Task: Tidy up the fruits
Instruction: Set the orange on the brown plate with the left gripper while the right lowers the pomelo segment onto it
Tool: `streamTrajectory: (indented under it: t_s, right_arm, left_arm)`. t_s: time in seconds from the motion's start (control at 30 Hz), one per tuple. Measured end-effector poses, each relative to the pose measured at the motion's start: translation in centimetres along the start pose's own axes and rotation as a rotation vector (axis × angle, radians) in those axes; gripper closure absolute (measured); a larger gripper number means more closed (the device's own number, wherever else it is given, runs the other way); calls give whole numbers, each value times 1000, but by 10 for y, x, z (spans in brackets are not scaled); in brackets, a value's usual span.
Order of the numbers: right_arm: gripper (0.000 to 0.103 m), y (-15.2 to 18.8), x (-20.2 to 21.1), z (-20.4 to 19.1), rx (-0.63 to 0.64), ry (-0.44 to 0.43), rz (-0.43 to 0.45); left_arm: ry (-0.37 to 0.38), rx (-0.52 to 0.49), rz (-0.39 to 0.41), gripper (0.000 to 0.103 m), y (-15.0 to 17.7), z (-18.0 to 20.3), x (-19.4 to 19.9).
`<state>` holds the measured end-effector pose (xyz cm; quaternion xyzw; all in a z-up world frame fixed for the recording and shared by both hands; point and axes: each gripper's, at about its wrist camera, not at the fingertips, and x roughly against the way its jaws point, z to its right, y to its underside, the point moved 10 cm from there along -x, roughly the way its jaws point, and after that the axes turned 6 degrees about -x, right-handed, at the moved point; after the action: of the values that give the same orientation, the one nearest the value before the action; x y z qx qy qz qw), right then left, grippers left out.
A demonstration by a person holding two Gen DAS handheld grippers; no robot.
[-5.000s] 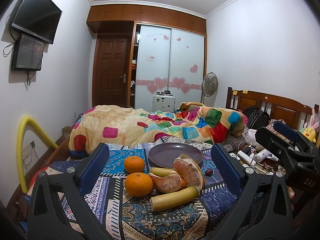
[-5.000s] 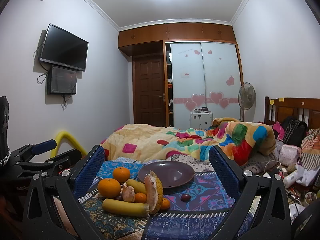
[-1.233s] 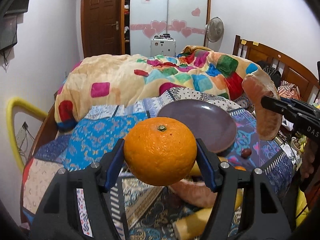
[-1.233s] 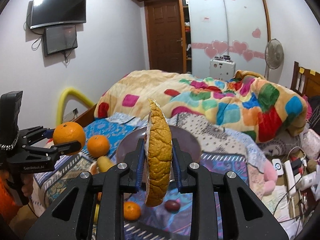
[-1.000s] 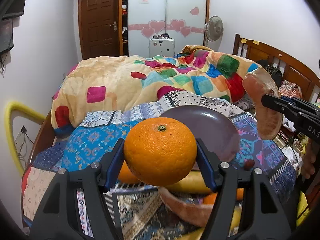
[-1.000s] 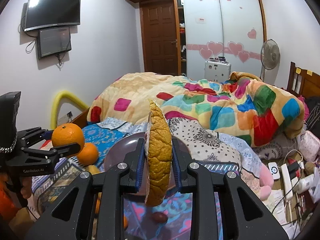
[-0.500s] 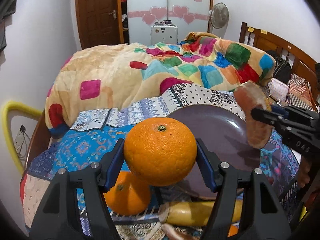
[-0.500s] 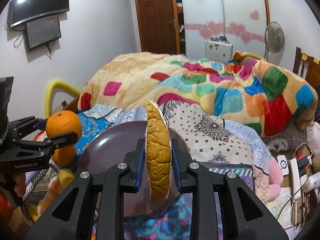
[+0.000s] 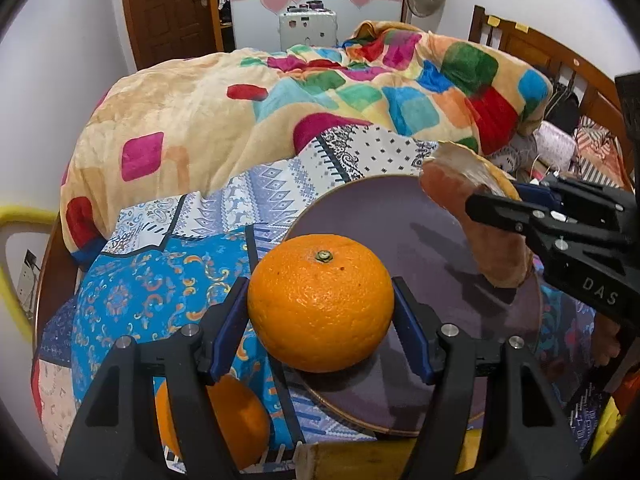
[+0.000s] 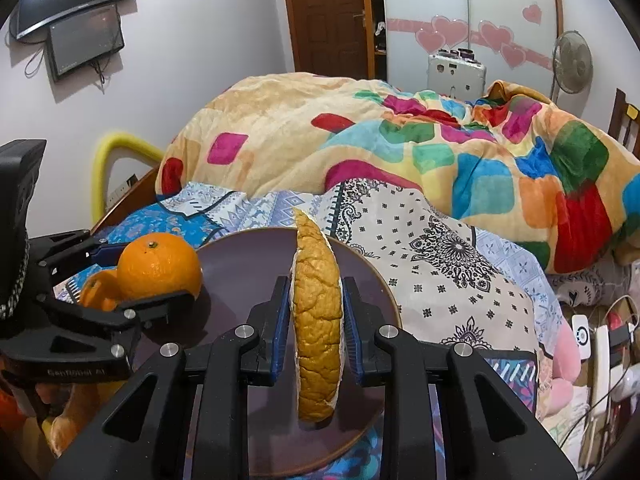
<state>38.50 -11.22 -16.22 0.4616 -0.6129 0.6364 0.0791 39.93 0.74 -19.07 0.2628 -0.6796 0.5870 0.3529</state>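
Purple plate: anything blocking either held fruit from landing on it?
Nothing visible. The purple plate is bare. The left gripper holds the orange at its near rim; the right gripper holds the pomelo wedge over it.

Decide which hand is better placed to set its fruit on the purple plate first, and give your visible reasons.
Probably right. Its gripper holds the pomelo wedge over the middle of the purple plate; the left gripper holds its orange only over the plate's near rim.

left tongs (image 9: 320, 316): black, blue pads | right tongs (image 10: 316, 320): black, silver screws
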Motion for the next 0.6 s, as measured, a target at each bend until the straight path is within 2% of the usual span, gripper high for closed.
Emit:
streamTrajectory:
  t_s: [0.3,0.4,0.47,0.6]
  right_arm:
    - [78,6,-7,3,28,42,-31]
    - [69,6,-3,7,20,46,-27]
    - [57,7,2,10,11,46,-19]
    - [57,7,9,8,17,50,-9]
  left_arm:
    - [20,-25,-8,34,0,7,-5]
    - [4,-32,28,29,-5,8,4]
    - [-5,-36,53,25,-9,7,11]
    - [-1,-22,67,24,-11,3,22]
